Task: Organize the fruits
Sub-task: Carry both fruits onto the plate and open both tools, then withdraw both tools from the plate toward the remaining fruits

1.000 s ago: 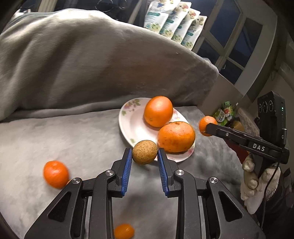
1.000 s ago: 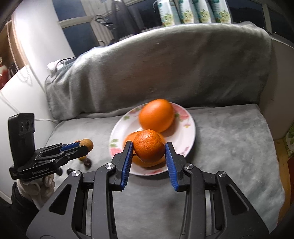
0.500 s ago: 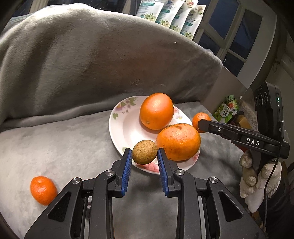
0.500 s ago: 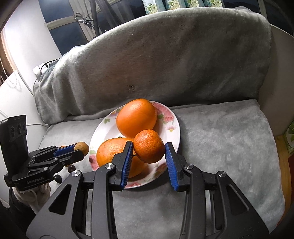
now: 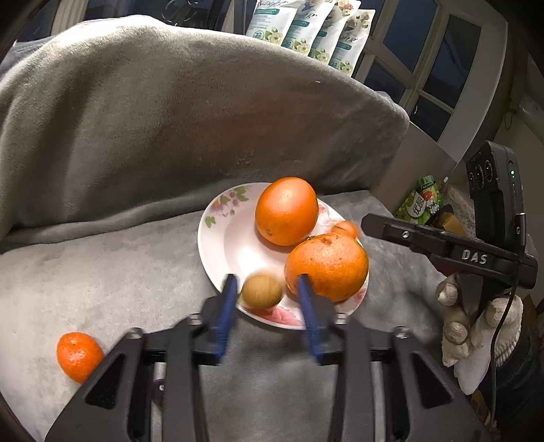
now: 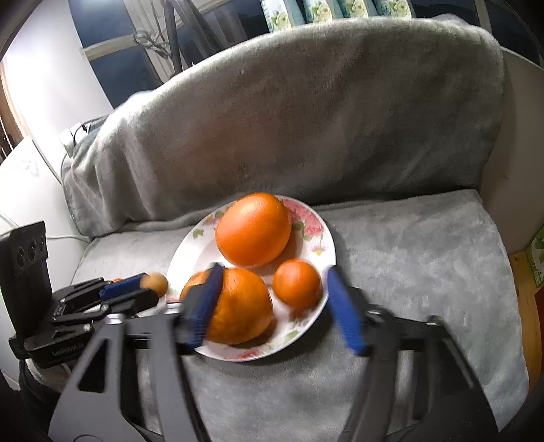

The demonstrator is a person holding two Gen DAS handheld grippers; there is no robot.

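A floral white plate (image 5: 221,238) (image 6: 190,251) sits on the grey-blanketed sofa seat with two large oranges (image 5: 286,210) (image 5: 326,267) on it. My left gripper (image 5: 267,292) is open, its blue pads apart around a small brown fruit (image 5: 261,291) that rests at the plate's near rim. My right gripper (image 6: 273,292) is open over the plate; a small mandarin (image 6: 297,284) lies loose on the plate between its spread pads. Another mandarin (image 5: 79,357) lies on the seat at the left.
The sofa back (image 5: 170,119) draped in grey blanket rises behind the plate. Snack pouches (image 5: 306,30) stand on the ledge behind. A sofa arm (image 6: 516,153) bounds the right side. Packets (image 5: 421,204) sit on the floor beyond the seat edge.
Both grippers opened. The left one let the brown fruit go at the plate rim, and the right one released the small mandarin onto the plate.
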